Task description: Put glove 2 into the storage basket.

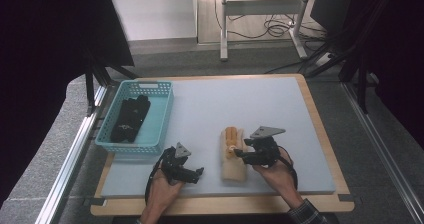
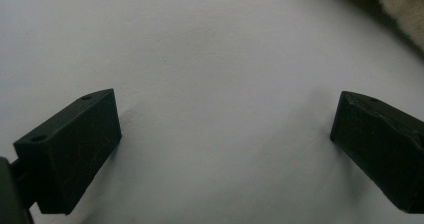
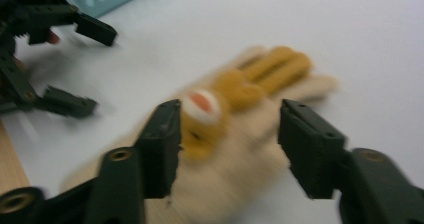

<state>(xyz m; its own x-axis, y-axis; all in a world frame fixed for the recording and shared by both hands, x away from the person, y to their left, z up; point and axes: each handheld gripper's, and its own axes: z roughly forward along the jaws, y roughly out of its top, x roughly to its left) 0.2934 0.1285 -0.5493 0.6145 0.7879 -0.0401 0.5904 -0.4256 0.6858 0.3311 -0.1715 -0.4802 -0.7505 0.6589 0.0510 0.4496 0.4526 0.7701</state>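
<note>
Cream mitten (image 1: 234,159) with orange-yellow patch lies flat on the grey tabletop (image 1: 240,104). In the right gripper view it sits between the two fingers (image 3: 160,144) of the right gripper (image 3: 227,149): cuff end nearest the camera, orange fingertips pointing away beyond the fingers. That view is motion-blurred. The fingers straddle the mitten's width and stand released; whether a pad brushes the fabric cannot be told. In the high view the right gripper (image 1: 239,156) points leftward over the mitten's middle.

Left gripper (image 1: 198,173) is just left of the mitten, apart from it. Its fingers (image 2: 75,149) are spread wide, released, with bare tabletop between them; a cream edge of the mitten (image 2: 400,9) shows at the far corner beyond the right-hand finger.

Teal basket (image 1: 165,119) sits beyond the left gripper at the tabletop's left edge, with a black glove (image 1: 130,116) lying inside it.
</note>
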